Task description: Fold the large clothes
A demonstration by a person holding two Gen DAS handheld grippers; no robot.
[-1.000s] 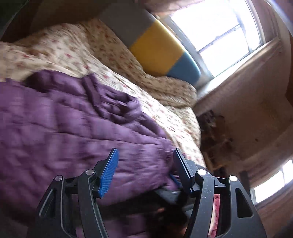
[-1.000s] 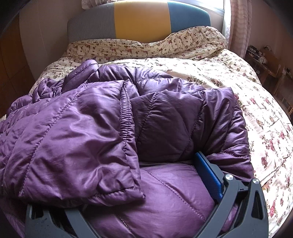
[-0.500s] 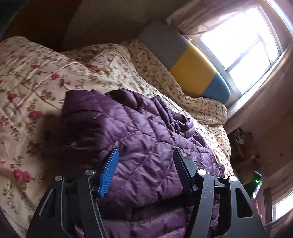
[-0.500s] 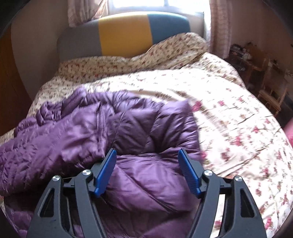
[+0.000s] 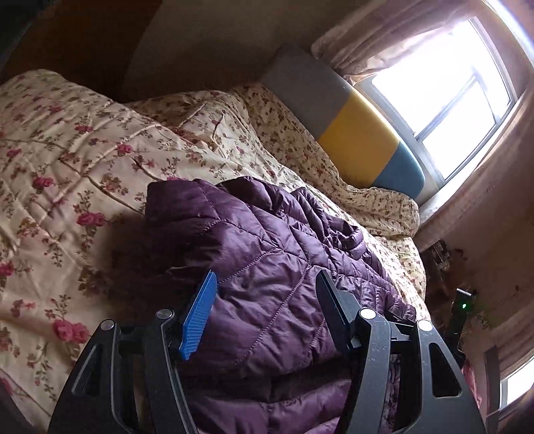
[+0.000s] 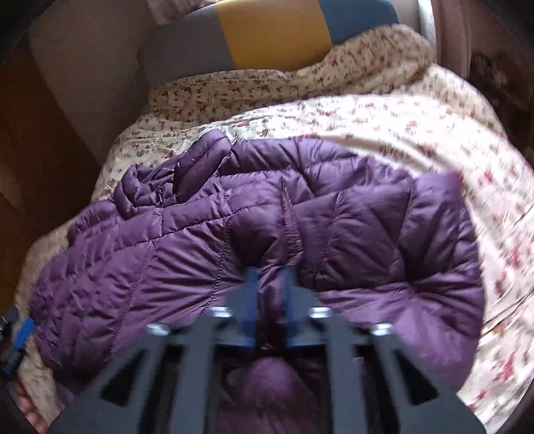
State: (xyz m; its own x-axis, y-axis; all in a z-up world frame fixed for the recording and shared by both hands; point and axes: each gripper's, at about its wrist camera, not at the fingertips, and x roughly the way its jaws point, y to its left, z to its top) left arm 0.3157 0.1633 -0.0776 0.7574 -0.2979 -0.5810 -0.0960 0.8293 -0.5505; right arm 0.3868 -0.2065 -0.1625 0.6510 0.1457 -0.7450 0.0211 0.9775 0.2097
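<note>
The purple jacket [image 5: 267, 267] lies bunched on the floral quilt [image 5: 66, 150], filling the middle and lower half of both views. In the left wrist view, the left gripper [image 5: 265, 297] sits at 6 o'clock with its fingers spread wide, jacket fabric lying between them; whether they touch it I cannot tell. The quilt stretches to 9 o'clock, a grey, yellow and blue headboard [image 5: 360, 140] stands at 1 o'clock, and a bright window [image 5: 444, 96] at 2 o'clock. In the right wrist view, which is blurred, the right gripper [image 6: 270, 277] at 6 o'clock has its fingers pressed nearly together, pinching a fold of the jacket [image 6: 267, 217]. Quilt [image 6: 434, 133] shows at 3 o'clock, the headboard [image 6: 273, 30] at 12.
</note>
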